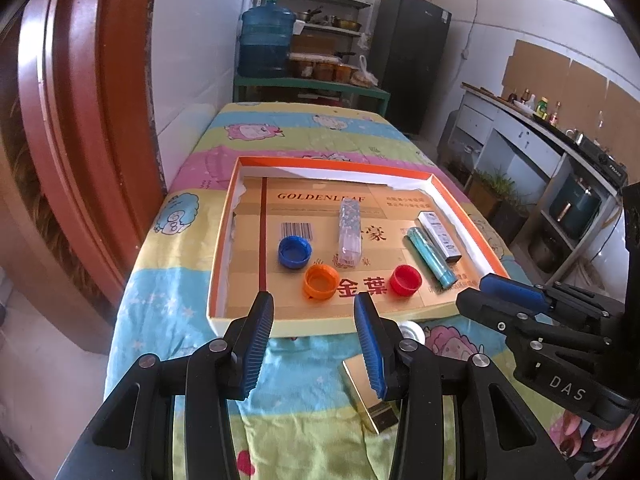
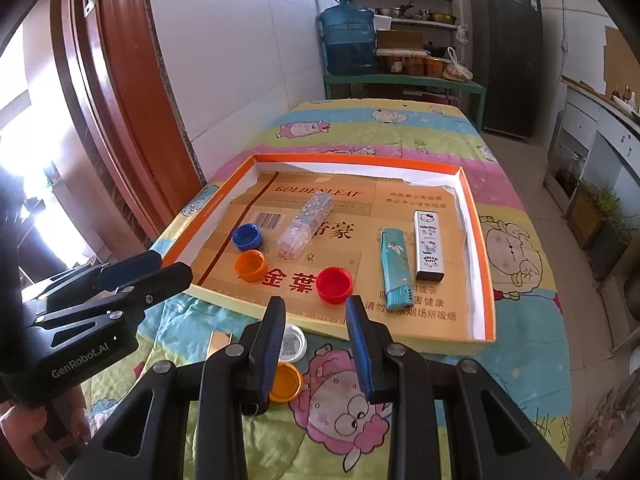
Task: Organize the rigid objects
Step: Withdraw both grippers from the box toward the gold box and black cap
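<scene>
An orange-rimmed cardboard tray lies on the cartoon-print cloth. In it are a blue cap, an orange cap, a red cap, a clear plastic case, a teal lighter and a white Hello Kitty lighter. Outside its near edge lie a white cap, a yellow-orange cap and a gold box. My left gripper is open and empty. My right gripper is open and empty.
A red-brown door frame and white wall run along the table's left. Shelves with a blue water jug stand beyond the far end. A counter with bottles lines the right side, across a floor gap.
</scene>
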Demonstrator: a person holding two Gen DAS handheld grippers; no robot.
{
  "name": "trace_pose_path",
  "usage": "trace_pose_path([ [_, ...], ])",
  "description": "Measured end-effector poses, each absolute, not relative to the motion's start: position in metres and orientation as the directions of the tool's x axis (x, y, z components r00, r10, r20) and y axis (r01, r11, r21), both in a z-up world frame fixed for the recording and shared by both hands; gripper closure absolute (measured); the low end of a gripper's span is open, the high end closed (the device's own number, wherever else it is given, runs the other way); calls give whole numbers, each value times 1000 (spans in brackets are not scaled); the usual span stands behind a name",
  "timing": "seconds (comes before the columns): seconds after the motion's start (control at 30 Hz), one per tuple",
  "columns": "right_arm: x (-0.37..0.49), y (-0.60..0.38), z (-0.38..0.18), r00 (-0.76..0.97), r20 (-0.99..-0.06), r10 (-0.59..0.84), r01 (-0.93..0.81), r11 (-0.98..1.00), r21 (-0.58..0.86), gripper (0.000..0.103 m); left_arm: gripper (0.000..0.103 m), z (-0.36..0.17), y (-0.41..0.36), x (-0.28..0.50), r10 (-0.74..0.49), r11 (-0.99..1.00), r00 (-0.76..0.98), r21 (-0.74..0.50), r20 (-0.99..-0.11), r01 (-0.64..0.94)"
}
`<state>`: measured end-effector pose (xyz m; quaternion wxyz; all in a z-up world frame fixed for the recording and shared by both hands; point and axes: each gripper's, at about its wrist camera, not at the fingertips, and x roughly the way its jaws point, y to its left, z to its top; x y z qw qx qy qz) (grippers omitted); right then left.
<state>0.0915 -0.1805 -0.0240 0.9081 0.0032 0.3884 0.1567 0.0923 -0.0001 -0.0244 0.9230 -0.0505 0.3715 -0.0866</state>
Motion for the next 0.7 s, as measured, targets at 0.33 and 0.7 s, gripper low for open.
trace_pose_path([
  [0.33,70,-182,-25,650,-703,288,-283,950,128,72,60,-26,5,68,-198,980,707,-165,-680,115],
  [0.7,53,-185,-31,641,-713,286,-276,952,134,72,60,-38,-6,55,-218,975,684,-178,-696,130],
])
